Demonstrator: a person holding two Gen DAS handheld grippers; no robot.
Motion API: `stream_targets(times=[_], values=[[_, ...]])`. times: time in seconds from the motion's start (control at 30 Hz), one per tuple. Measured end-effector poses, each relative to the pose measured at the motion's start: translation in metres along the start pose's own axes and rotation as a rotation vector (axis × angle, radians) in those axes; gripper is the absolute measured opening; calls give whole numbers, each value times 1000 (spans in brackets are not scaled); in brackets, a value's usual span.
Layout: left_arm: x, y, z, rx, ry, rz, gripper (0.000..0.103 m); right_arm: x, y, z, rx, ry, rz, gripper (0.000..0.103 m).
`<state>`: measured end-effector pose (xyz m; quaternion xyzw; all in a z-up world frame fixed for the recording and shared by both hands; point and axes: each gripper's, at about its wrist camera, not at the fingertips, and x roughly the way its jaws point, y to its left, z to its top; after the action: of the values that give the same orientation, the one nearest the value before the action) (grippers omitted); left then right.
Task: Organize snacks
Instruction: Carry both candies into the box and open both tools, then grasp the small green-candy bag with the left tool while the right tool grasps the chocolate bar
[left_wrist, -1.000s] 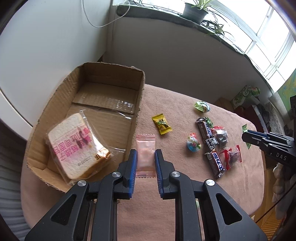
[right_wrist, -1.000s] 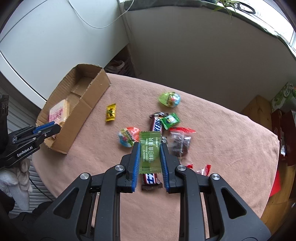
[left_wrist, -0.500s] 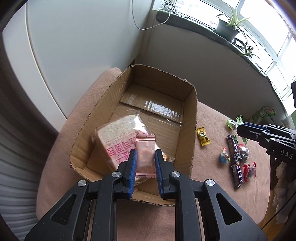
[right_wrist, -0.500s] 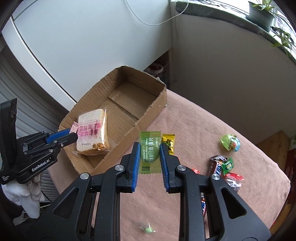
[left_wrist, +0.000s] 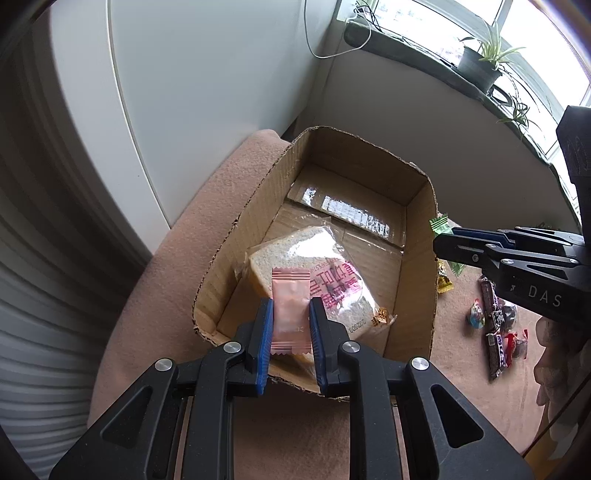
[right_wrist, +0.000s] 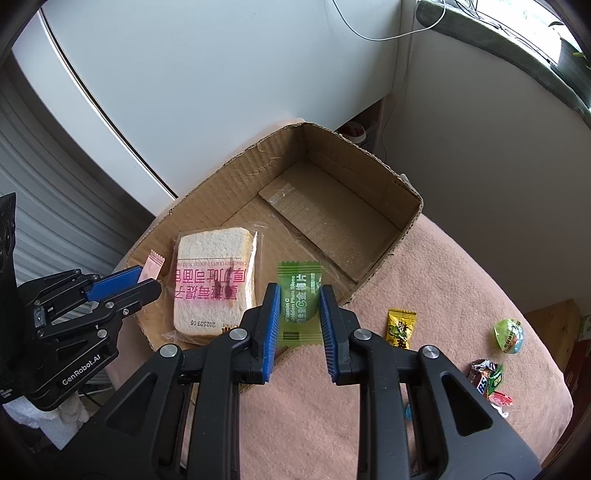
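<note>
A pink sachet (left_wrist: 290, 306) with crimped ends is standing upright between the blue pads of the left gripper (left_wrist: 291, 325), hanging over the near end of an open cardboard box (left_wrist: 236, 229). A green sachet (right_wrist: 298, 301) printed with white lettering is sitting the same way in the right gripper (right_wrist: 297, 317), hanging over the box's near right wall.

Inside the box, a wrapped slice of bread (right_wrist: 214, 280) with pink lettering is lying flat at the near end, directly below the pink sachet; the far end of the box floor is showing bare cardboard. The box is resting on a table covered by a pink cloth (right_wrist: 443, 295). On the cloth to the right of the box, a yellow candy (right_wrist: 400, 328), a round green sweet (right_wrist: 509, 335) and a cluster of chocolate bars (left_wrist: 496, 332) are lying loose. A potted plant (left_wrist: 480, 66) is sitting on the window ledge behind.

Both pairs of jaws are standing close together, each clamping its own sachet by the sides.
</note>
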<state>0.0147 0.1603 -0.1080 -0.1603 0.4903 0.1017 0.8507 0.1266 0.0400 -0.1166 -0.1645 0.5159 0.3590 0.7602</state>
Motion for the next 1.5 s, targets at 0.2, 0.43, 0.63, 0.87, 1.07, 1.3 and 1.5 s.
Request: stream_targets(times=[0.2,0.43,0.63,0.87,1.07,1.3,1.5], values=[[2,0,1,3,4,0,18,10,5,5,-4,15,-3,22],[2,0,2,3,7,-5,18,9,5,5,-9,15,-9,23],[2,-3,3,8,12,2,36,-2,5,6,-5,-17,-33,66],[-2,-7,2,13,7,-2,37,-20,-4,3,20,-39,-39,67],[-8,-16,0,14,2,-23,37,-43,-24,-9,72,-61,-34,67],[-19,-35,-8,42,5,-64,37,-73,-64,-44,164,-81,-60,67],[-19,-65,-23,104,40,-121,37,-90,-111,-99,306,-76,-85,67]])
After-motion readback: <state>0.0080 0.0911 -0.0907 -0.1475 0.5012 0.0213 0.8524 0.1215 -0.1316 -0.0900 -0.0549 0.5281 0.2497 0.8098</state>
